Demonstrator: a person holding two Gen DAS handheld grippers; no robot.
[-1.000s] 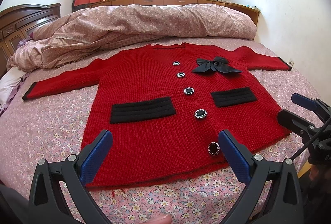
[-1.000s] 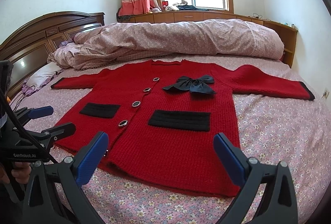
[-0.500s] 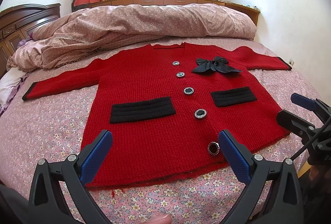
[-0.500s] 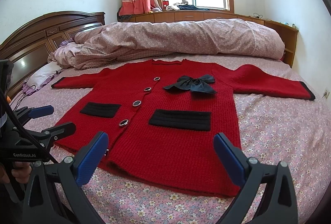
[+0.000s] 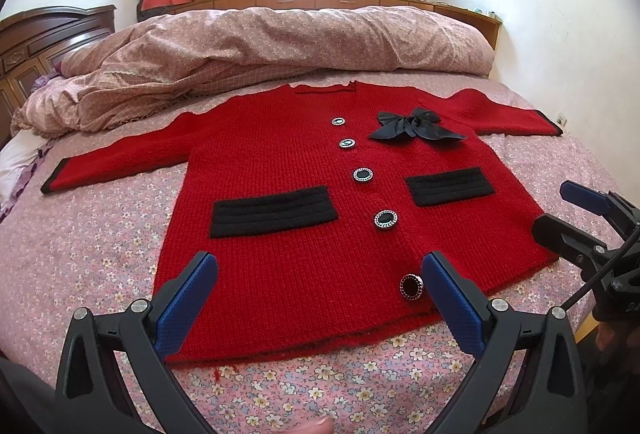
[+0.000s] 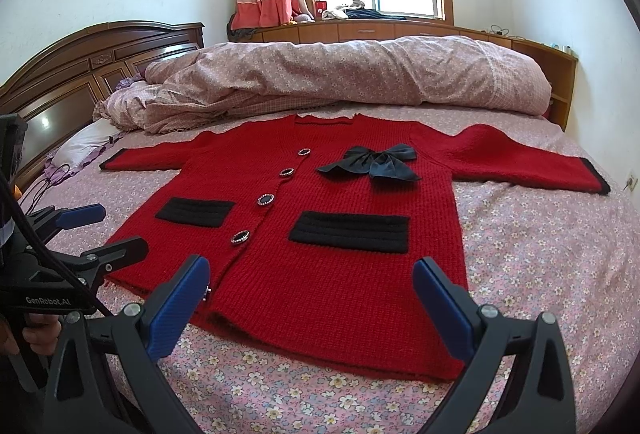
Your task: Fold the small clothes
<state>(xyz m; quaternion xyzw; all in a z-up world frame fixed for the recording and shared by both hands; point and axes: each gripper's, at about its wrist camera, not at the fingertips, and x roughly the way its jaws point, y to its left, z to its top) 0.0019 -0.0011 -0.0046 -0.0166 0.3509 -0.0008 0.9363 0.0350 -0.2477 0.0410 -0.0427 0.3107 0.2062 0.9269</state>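
almost nothing differs from a second ago: the red cardigan lies in the same place, spread flat and face up on the flowered bed, sleeves stretched out to both sides, and both tools hang at the same height near its hem. in the right view the cardigan sits a hair lower in frame than before, no more.

the left tool is released, its blue fingers wide apart over the hem and holding nothing. the right tool is likewise spread wide and not gripping anything, over the hem's right half.

the lowest button shows in the left view, just beside the tool's right finger; in the right view the left blue finger covers nearly all of it. the black bow lies on the chest, right of the buttons. a rumpled quilt lies behind the collar. each view catches the other tool only at its edge, partly cut off.
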